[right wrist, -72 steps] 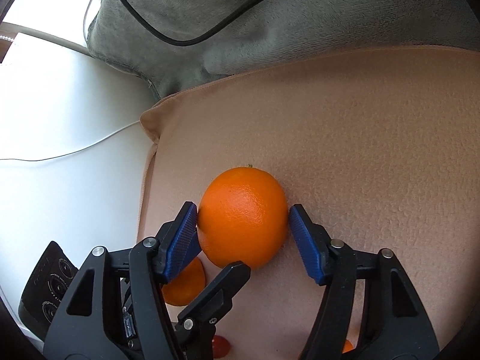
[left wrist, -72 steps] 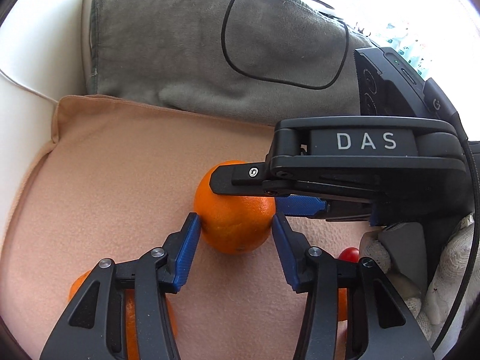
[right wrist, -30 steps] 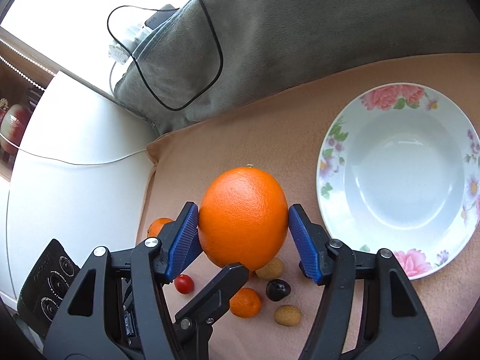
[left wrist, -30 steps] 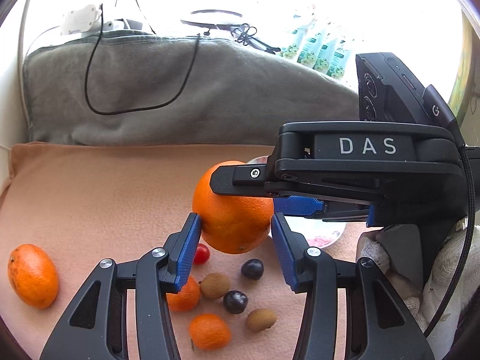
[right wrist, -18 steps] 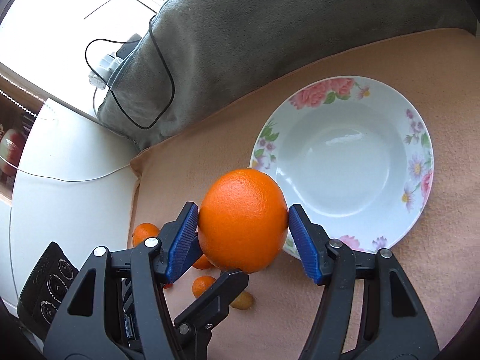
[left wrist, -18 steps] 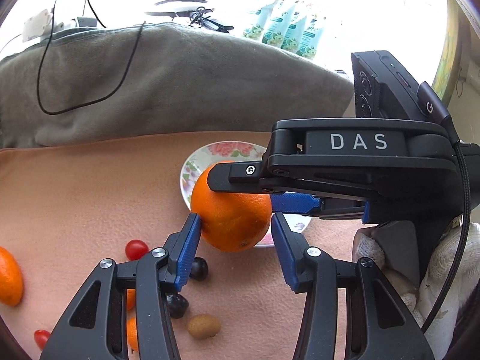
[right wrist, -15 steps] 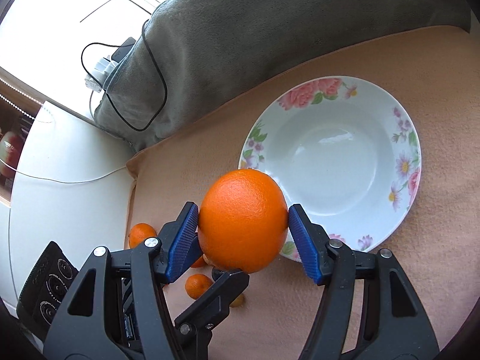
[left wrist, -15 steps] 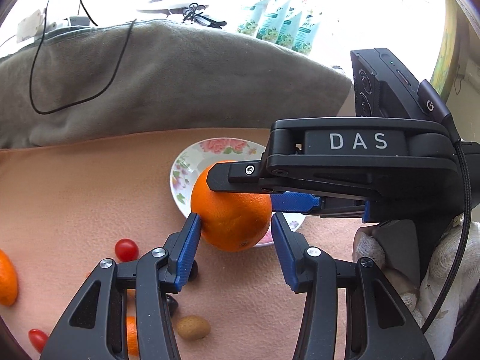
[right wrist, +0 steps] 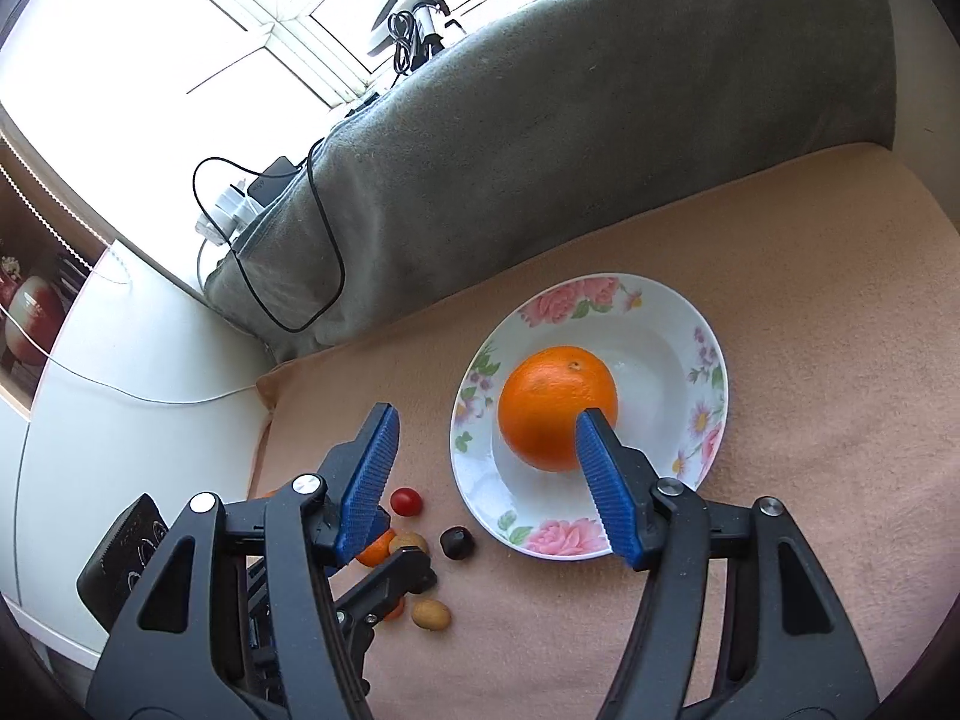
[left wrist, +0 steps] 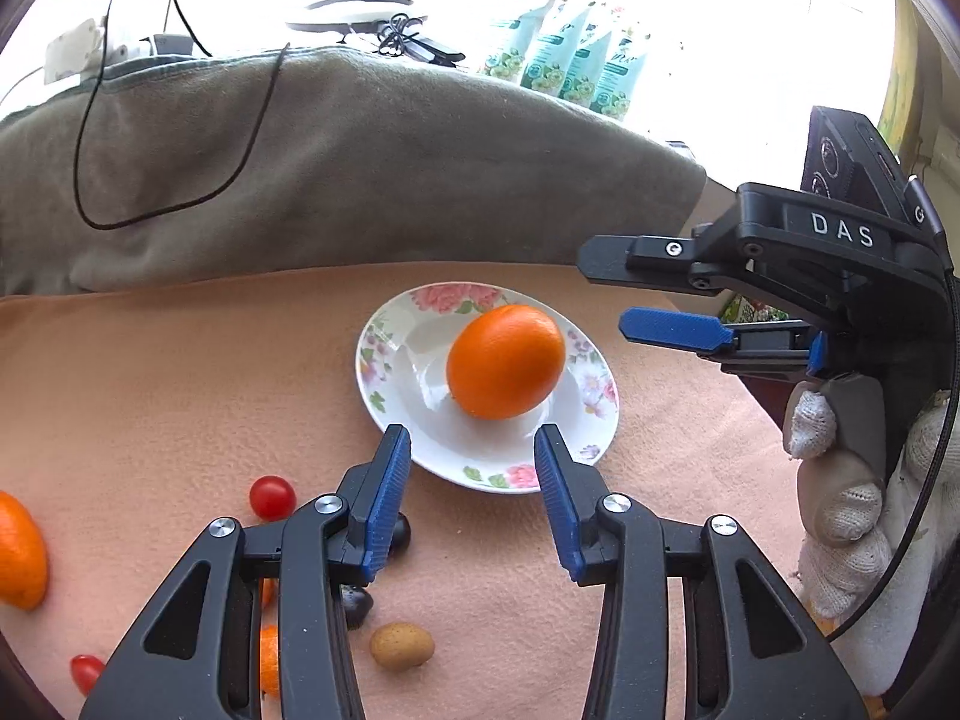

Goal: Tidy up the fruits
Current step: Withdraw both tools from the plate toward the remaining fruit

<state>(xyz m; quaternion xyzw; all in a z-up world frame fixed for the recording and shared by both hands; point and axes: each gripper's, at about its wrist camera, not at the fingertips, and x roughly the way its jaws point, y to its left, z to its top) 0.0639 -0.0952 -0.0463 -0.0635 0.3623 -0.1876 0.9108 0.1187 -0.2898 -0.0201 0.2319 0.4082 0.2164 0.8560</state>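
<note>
Orange [left wrist: 505, 369]: bright orange. Bowl [left wrist: 591, 420]: white, pink flowers, green leaves on rim. Blanket [left wrist: 150, 384] under bowl: peach. Cushion [left wrist: 360, 168] behind bowl: grey-green. Tomato [left wrist: 272, 497]: red.

The supporting surface is covered by a peach cloth [left wrist: 180, 372], with a grey blanket [left wrist: 360, 168] lying along its far edge. A black cable [left wrist: 84, 180] loops across the blanket.

Directly on the cloth:
- A floral bowl [left wrist: 591, 420] just ahead of the left gripper [left wrist: 474, 468].
- A cherry tomato [left wrist: 272, 497] to the left of that gripper's left finger.
- A dark round fruit [right wrist: 456, 542] and a small brown fruit [left wrist: 401, 645] below the fingers, near each other.
- A second cherry tomato [left wrist: 87, 672] and an orange fruit [left wrist: 18, 552] at the far left, well apart from the bowl.
</note>
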